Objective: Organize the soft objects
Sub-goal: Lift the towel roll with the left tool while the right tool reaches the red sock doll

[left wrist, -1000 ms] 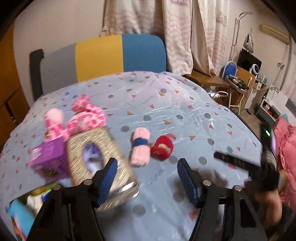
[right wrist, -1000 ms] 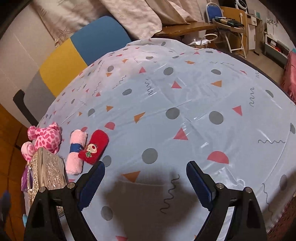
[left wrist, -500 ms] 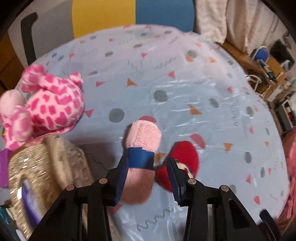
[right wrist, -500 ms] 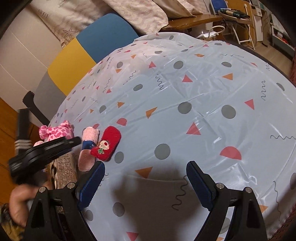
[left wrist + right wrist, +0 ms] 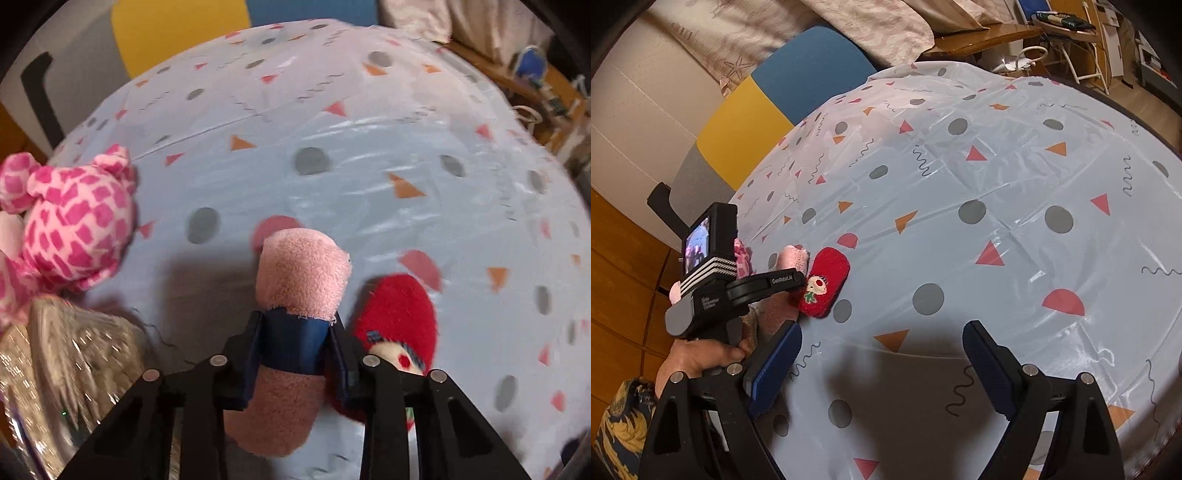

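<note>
My left gripper (image 5: 295, 345) is shut on the blue band of a pink fuzzy roll (image 5: 303, 280) that lies on the patterned tablecloth (image 5: 369, 155). A red fuzzy pouch with a doll face (image 5: 397, 317) lies touching it on the right. A pink checked plush toy (image 5: 74, 229) sits at the left. In the right wrist view the left gripper (image 5: 798, 282) shows over the pink roll (image 5: 792, 256) and the red pouch (image 5: 825, 282). My right gripper (image 5: 882, 369) is open and empty above the cloth.
A glittery gold tissue box (image 5: 62, 373) stands at the lower left, beside the plush. A chair with grey, yellow and blue panels (image 5: 768, 107) stands at the table's far edge. Furniture and a folding chair (image 5: 1067, 40) stand beyond the table.
My left gripper has come down from above the table onto the pink roll and closed on its blue band. My right gripper has stayed open and nearly still.
</note>
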Demonstrator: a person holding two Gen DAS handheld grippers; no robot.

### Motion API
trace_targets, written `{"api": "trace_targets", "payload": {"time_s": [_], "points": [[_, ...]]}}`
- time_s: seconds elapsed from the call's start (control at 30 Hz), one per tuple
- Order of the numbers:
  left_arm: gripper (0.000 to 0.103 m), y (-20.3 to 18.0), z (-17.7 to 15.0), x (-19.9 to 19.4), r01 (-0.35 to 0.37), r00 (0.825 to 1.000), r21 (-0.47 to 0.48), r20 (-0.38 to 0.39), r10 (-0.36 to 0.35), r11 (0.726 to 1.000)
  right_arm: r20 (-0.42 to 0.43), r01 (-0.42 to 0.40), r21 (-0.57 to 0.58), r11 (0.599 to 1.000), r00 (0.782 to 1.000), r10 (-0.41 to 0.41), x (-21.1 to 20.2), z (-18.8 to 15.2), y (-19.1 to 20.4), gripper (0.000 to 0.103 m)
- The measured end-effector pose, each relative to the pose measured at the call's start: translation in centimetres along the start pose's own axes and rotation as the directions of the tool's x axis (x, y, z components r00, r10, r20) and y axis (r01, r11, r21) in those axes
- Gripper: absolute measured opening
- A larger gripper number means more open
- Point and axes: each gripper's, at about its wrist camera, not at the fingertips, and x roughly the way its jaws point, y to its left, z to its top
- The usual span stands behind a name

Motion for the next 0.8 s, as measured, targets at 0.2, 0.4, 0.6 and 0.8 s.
{"api": "trace_targets", "payload": {"time_s": [0.2, 0.4, 0.6, 0.8], "points": [[0.033, -1.3, -3.5, -3.3, 0.121, 0.990, 0.043, 0.064, -0.123, 0.992, 0.042, 0.003, 0.071, 0.997, 0.999, -0.006, -0.8, 0.4, -1.4, 0.088], [0.033, -2.6, -11.2, -7.9, 0.216, 0.968, 0.124, 0.101, -0.229, 0.968, 0.039, 0.011, 0.111, 0.994, 0.999, -0.016, -0.7, 0.6, -2.2, 0.088], [0.033, -0.6, -20.2, -9.8, 0.222, 0.965, 0.135, 0.114, -0.238, 0.966, -0.031, 0.015, 0.044, 0.999, 0.999, -0.013, 0.8, 0.1, -1.0, 0.085], [0.036, 3.2, -24.9, -9.7, 0.161, 0.971, 0.073, 0.166, -0.171, 0.984, -0.121, -0.023, -0.062, 0.998, 0.992, 0.015, 2.5, -1.0, 1.1, 0.079]]}}
